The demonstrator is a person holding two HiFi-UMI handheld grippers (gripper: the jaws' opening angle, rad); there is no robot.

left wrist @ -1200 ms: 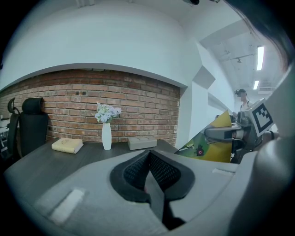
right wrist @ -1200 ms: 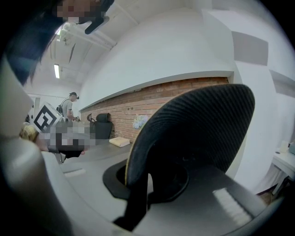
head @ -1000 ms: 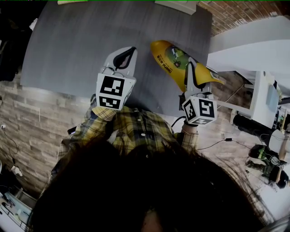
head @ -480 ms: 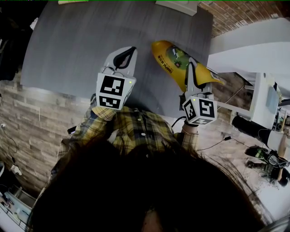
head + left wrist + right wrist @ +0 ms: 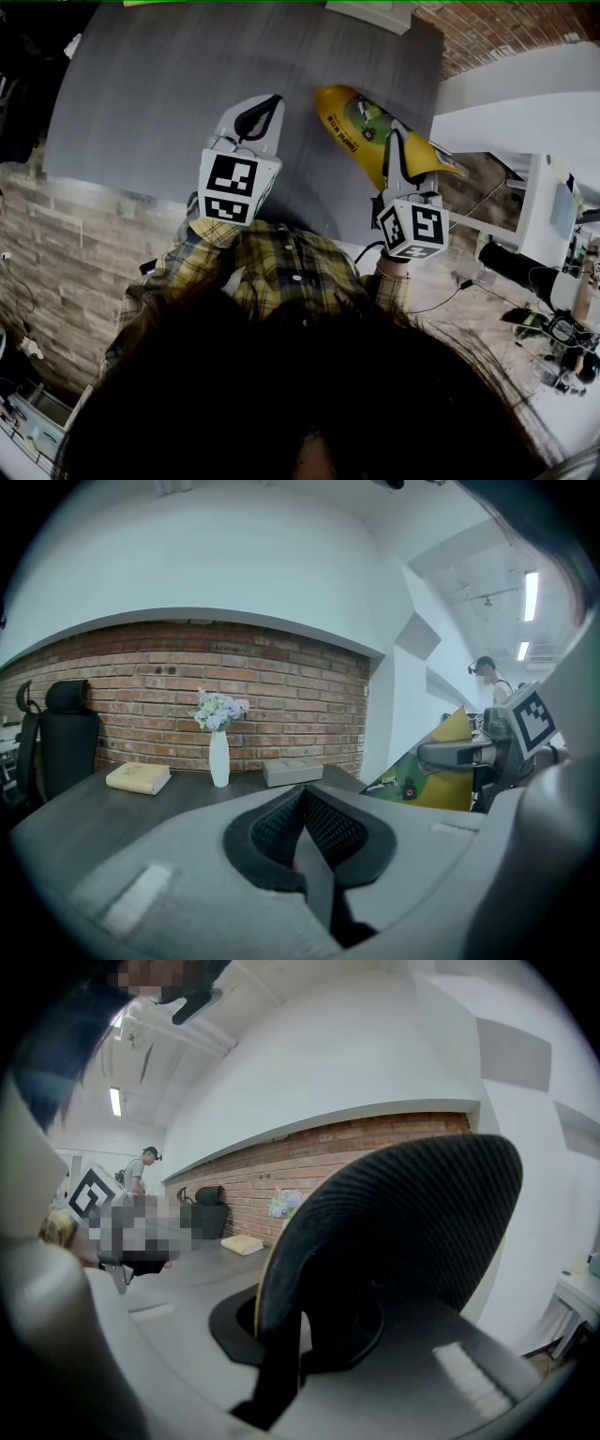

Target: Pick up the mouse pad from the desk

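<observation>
Both pairs of jaws are closed: the left on nothing, the right on the mouse pad.

Head view: the left gripper (image 5: 265, 108) hangs over the grey surface (image 5: 159, 84) with its jaws pressed together and empty. The right gripper (image 5: 393, 141) pinches the yellow pad (image 5: 352, 122) at its near end. The pad curls away from it at a slant, over the right edge of the surface. Set against the last second, nothing of note has changed. Both grippers sit in the same spots and the pad keeps the same tilt and curl. I take that to mean the lift is done and the person is simply holding it there.

Left gripper view: the dark pads of the left gripper (image 5: 302, 794) meet with no gap and nothing between them. Off to the right, the pad (image 5: 441, 782) stands tilted in the right gripper (image 5: 469, 754), one corner pointing up, apparently clear of the surface. Far back by the brick wall stand a white vase (image 5: 218, 757), a book (image 5: 138, 777) and a grey box (image 5: 292, 772), well apart from the grippers.

Right gripper view: the pad's dark textured underside (image 5: 403, 1222) fills the middle and arches up from where the right gripper (image 5: 281, 1335) clamps its edge. A thin yellow rim shows along the edge.
</observation>
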